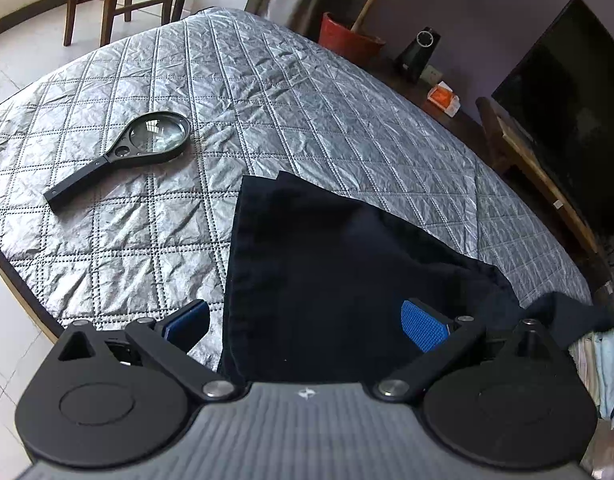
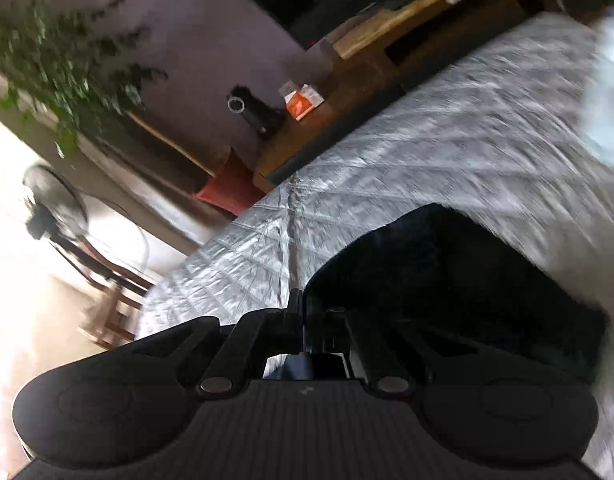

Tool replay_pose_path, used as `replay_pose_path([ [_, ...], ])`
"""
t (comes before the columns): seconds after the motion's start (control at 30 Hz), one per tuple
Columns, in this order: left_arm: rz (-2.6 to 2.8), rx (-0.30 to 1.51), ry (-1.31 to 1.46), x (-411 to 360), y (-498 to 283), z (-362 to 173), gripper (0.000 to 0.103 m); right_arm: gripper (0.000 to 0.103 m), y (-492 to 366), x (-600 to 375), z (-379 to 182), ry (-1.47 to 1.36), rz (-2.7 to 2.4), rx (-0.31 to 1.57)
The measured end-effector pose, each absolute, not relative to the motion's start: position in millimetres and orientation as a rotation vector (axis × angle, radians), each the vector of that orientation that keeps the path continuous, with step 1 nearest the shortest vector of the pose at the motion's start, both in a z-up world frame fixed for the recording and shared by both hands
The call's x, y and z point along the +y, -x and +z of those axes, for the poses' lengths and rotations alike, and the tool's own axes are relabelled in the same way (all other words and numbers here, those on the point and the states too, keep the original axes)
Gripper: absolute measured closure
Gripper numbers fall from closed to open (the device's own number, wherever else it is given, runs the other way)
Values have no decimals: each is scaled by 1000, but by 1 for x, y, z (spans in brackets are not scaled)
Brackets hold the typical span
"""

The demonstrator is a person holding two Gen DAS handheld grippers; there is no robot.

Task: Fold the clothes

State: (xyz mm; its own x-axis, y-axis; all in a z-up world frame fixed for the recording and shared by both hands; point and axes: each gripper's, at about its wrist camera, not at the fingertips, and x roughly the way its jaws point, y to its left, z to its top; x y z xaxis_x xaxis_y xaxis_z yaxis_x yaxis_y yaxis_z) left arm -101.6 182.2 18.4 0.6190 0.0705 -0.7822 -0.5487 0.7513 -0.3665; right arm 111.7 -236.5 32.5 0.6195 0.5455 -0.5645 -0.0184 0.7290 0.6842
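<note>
On the quilted silver tabletop [image 1: 307, 92] we are working a dark garment [image 1: 327, 264] with a hand-held gripper in each hand.

Across the near middle of the quilted cover we are seeing the dark garment lying folded flat, its far corner pointing away from us and its left hem running straight towards the left hand-held gripper [image 1: 307, 326]. We are holding that one with its blue pads [image 1: 425, 324] standing wide apart, the right pad over the cloth and the left pad over bare quilt beside the hem. We are keeping the right hand-held gripper [image 2: 301, 312] with its jaws brought together, the dark garment [image 2: 447, 280] bunching right at its tips; the blur hides whether cloth is pinched. Well apart on the left, a black magnifying glass [image 1: 147, 144] is lying.
</note>
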Motion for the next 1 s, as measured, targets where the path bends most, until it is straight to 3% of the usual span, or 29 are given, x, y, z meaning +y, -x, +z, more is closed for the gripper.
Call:
replay_pose_path([
  [0.2, 372, 843, 597, 173, 98, 20, 1, 101, -74, -300, -32, -765, 150, 1022],
  [0.33, 370, 848, 574, 168, 97, 21, 1, 100, -74, -304, -47, -692, 126, 1053],
  [0.47, 369, 859, 557, 166, 95, 20, 1, 100, -66, -317, -53, -811, 129, 1022],
  [0.63, 369, 873, 533, 164, 93, 20, 1, 91, -82, -324, -56, -622, 58, 1058],
  [0.67, 371, 874, 531, 163, 93, 20, 1, 95, -83, -326, -57, -585, 52, 1079],
  [0.73, 373, 878, 520, 162, 93, 21, 1, 83, -82, -332, -54, -581, 51, 1066],
  [0.9, 322, 913, 311, 131, 83, 26, 1, 78, -63, -341, -41, -649, 70, 964],
  [0.97, 290, 916, 194, 111, 81, 28, 1, 65, -62, -339, -42, -692, 100, 955],
  [1.0, 274, 917, 136, 101, 81, 29, 1, 53, -63, -339, -42, -710, 102, 944],
])
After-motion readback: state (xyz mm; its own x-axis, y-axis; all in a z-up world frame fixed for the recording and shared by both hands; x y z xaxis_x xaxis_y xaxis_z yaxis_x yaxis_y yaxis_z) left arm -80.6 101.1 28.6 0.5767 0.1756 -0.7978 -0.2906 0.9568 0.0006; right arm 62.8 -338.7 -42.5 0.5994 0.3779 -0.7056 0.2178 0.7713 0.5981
